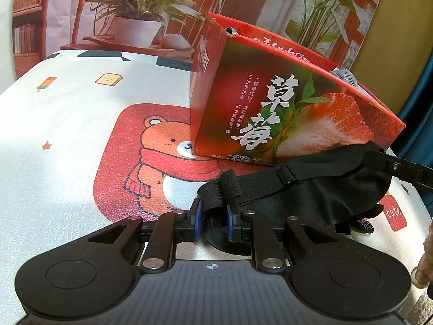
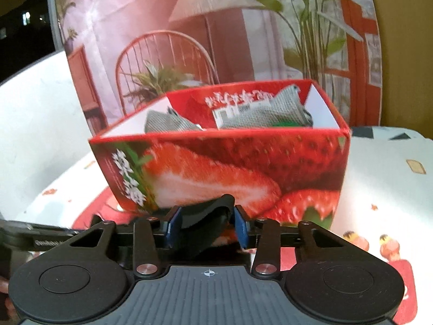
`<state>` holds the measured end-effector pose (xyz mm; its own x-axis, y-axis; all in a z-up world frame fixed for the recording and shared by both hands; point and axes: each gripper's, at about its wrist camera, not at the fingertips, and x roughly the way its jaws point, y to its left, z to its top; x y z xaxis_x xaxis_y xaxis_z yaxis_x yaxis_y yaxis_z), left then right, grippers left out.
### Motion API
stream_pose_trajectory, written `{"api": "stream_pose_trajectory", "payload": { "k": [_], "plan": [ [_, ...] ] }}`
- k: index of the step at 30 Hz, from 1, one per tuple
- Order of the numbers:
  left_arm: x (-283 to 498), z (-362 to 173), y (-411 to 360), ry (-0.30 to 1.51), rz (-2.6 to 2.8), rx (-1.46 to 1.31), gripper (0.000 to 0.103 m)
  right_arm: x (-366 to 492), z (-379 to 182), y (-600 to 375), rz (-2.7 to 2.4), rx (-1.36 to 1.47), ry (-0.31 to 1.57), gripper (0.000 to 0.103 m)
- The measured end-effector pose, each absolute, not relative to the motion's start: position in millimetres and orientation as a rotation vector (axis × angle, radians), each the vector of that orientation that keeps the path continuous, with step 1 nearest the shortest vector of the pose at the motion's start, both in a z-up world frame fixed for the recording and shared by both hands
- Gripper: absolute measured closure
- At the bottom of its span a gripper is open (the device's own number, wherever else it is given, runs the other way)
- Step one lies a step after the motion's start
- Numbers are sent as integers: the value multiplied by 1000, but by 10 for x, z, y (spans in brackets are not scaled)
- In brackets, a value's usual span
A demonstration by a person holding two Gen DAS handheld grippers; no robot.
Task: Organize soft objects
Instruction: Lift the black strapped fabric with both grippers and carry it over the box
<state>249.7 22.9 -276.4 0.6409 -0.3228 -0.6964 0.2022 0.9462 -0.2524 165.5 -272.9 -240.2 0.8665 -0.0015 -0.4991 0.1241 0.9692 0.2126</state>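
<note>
A black eye mask (image 1: 338,189) hangs stretched between my two grippers in front of a red strawberry box (image 1: 270,108). My left gripper (image 1: 213,218) is shut on the mask's looped elastic strap (image 1: 224,189). In the right wrist view my right gripper (image 2: 207,226) has its blue pads against a fold of the eye mask (image 2: 205,216), just before the box (image 2: 216,168). One of the right gripper's fingers (image 1: 400,166) shows at the mask's far end in the left wrist view. Grey socks (image 2: 259,111) lie inside the open box.
The box stands on a white tablecloth (image 1: 67,135) printed with a red bear patch (image 1: 162,162). A printed backdrop of plants and a chair (image 2: 167,62) hangs behind the table. A person's hand (image 1: 425,265) shows at the right edge.
</note>
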Motion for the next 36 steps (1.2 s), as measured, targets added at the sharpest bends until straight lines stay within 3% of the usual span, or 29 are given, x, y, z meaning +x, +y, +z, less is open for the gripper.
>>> {"api": "stream_pose_trajectory", "payload": {
  "k": [3, 6, 15, 36],
  "plan": [
    [2497, -2751, 237, 825, -301, -161, 84, 1669, -2403, -2733, -65, 242, 530, 84],
    [2475, -2713, 255, 811, -299, -166, 86, 1667, -2436, -2756, -75, 242, 547, 89],
    [2359, -2329, 185, 670, -332, -127, 93, 1641, -2398, -2693, -74, 164, 548, 91],
    [2260, -1599, 122, 475, -363, -125, 94, 1530, -1788, -2679, -32, 102, 400, 91]
  ]
}}
